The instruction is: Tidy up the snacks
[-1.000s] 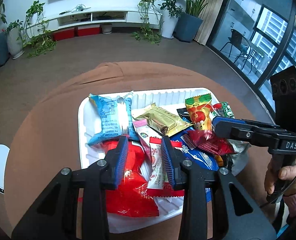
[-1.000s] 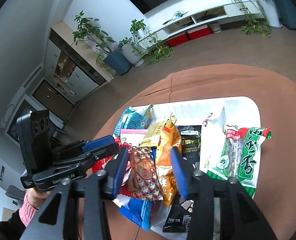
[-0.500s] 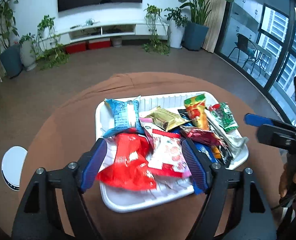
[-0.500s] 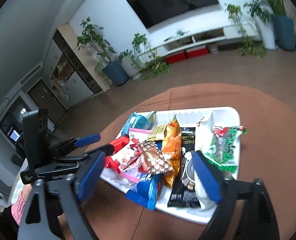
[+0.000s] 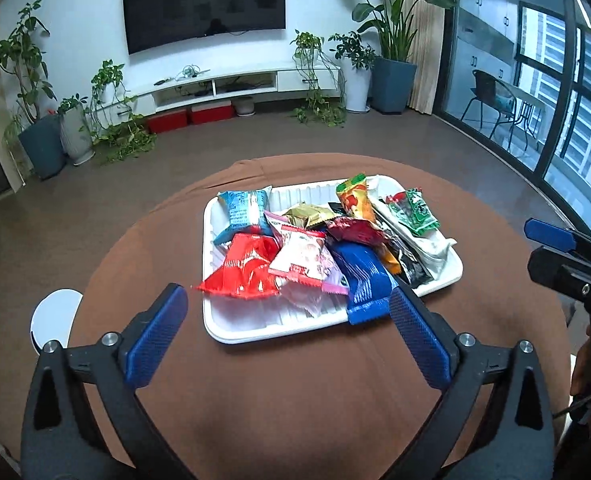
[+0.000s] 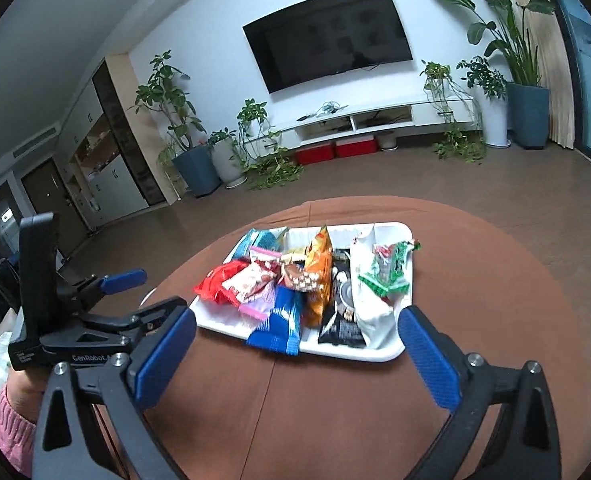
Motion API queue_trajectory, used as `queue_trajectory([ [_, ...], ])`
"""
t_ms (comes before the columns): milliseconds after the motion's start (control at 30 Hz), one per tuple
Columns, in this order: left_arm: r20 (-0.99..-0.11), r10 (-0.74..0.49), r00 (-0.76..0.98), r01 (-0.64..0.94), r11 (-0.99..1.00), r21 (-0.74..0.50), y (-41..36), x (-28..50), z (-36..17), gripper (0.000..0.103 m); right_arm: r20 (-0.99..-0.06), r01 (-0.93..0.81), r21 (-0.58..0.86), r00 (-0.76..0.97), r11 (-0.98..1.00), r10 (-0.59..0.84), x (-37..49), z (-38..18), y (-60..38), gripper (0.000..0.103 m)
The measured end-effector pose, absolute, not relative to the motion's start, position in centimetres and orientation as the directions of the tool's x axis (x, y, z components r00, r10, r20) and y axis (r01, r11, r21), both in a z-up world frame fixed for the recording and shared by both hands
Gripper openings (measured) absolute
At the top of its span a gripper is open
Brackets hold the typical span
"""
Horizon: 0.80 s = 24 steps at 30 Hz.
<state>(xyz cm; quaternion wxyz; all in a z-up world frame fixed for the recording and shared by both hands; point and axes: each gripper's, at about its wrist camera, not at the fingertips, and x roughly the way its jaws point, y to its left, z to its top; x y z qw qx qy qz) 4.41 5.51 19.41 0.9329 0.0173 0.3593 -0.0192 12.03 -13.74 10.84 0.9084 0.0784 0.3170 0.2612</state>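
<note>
Though the snack packets point(image 5: 307, 248) are piled loosely in the white tray point(image 5: 279, 326) on the round brown bench point(image 5: 295, 400), just ahead of both sets of jaws, none is in anyone's grip. The left gripper point(image 5: 287, 334) is opening, with nothing between its jaws; the right gripper point(image 6: 297, 354) stands spread wide and empty. These foil and plastic wrappers look light, crinkly and slippery, with crushable contents, I'd guess. A crimped end seam seems the safest hold, such as the red packet point(image 5: 243, 272) overhanging the rim nearest the left jaws. A second earlier both sets of jaws were narrow and down among the packets; since then they have pulled back and risen clear.
</note>
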Motion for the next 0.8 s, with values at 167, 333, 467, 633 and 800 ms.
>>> queue_trajectory([
  [167,-0.663,-0.011,0.748,0.045,0.998,0.035,4.5,2.4,19.5,0.102,-0.539,-0.424,0.269,0.678,0.864,0.501,9.6,10.7,-13.6,0.103],
  [333,-0.656,-0.004,0.755,0.046,0.998,0.046,4.2,1.0,19.8,0.102,-0.538,-0.426,0.256,0.683,0.868,0.494,8.2,10.8,-13.5,0.103],
  [467,-0.653,-0.001,0.757,0.045,0.998,0.05,4.1,0.2,19.8,0.102,-0.536,-0.427,0.257,0.683,0.867,0.496,7.5,10.9,-13.4,0.103],
  [633,-0.654,0.001,0.757,0.039,0.998,0.046,4.0,-0.4,19.8,0.102,-0.536,-0.428,0.258,0.683,0.866,0.497,7.1,10.8,-13.2,0.103],
  [800,-0.654,0.005,0.756,0.036,0.998,0.049,3.8,-0.8,19.8,0.102,-0.531,-0.426,0.267,0.684,0.865,0.501,5.6,10.7,-13.2,0.103],
])
